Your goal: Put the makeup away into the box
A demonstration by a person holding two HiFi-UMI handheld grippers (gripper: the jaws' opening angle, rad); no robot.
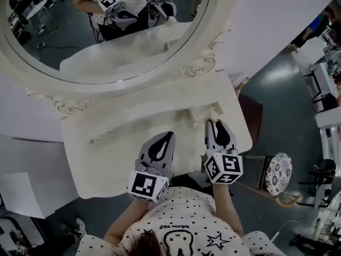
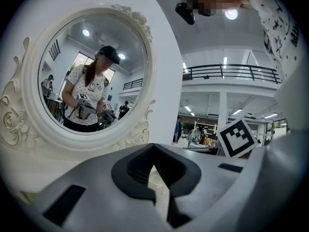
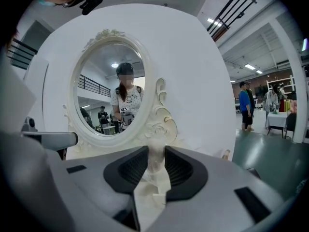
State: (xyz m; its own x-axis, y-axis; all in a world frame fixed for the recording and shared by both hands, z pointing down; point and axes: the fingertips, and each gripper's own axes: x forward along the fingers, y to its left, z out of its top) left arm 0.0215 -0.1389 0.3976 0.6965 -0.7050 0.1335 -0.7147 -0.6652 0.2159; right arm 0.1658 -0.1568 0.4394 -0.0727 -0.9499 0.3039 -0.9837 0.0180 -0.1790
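Note:
A cream dressing table [image 1: 122, 143] lies below me. Toward its right end sits a low cream box-like piece [image 1: 196, 112]; I cannot tell if it is open. My right gripper [image 1: 216, 121] points at that piece's right end, its jaws shut on a small cream-white item [image 3: 155, 161]. The pads press both sides of the item, and I cannot tell what it is. My left gripper [image 1: 170, 135] hovers over the table's front middle. Its tips meet in the left gripper view [image 2: 154, 146], with nothing between them. No other makeup shows.
A large oval mirror [image 1: 106, 31] in an ornate cream frame stands at the table's back and reflects the person and both grippers. A brown chair [image 1: 251, 113] and a stool with a patterned cushion [image 1: 278, 173] stand to the right of the table.

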